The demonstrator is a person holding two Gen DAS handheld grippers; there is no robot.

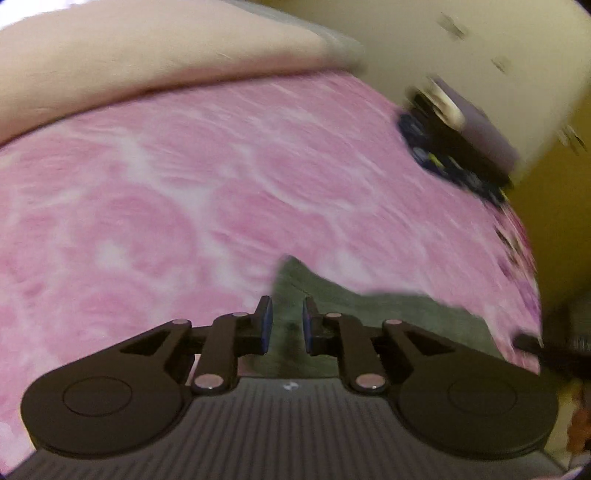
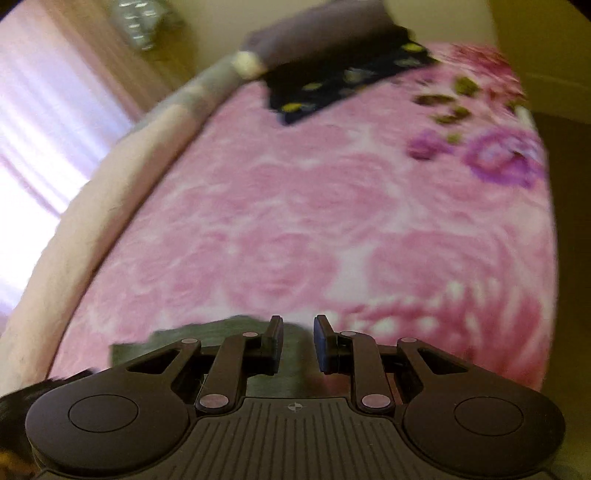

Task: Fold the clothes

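A grey-green garment (image 1: 369, 306) lies on the pink flowered bedspread (image 1: 184, 184) close to me. My left gripper (image 1: 287, 321) is just above its near part with its jaws a little apart and nothing between them. In the right wrist view the same garment (image 2: 221, 332) shows under and left of my right gripper (image 2: 298, 341), whose jaws also stand a little apart and empty. Both views are blurred by motion.
A dark blue cloth with yellow spots (image 2: 343, 81) and a purple-grey pillow (image 2: 321, 33) lie at the far end of the bed. A pale pink cushion (image 1: 129, 62) runs along the far side. The bed edge (image 1: 528, 258) drops off at right.
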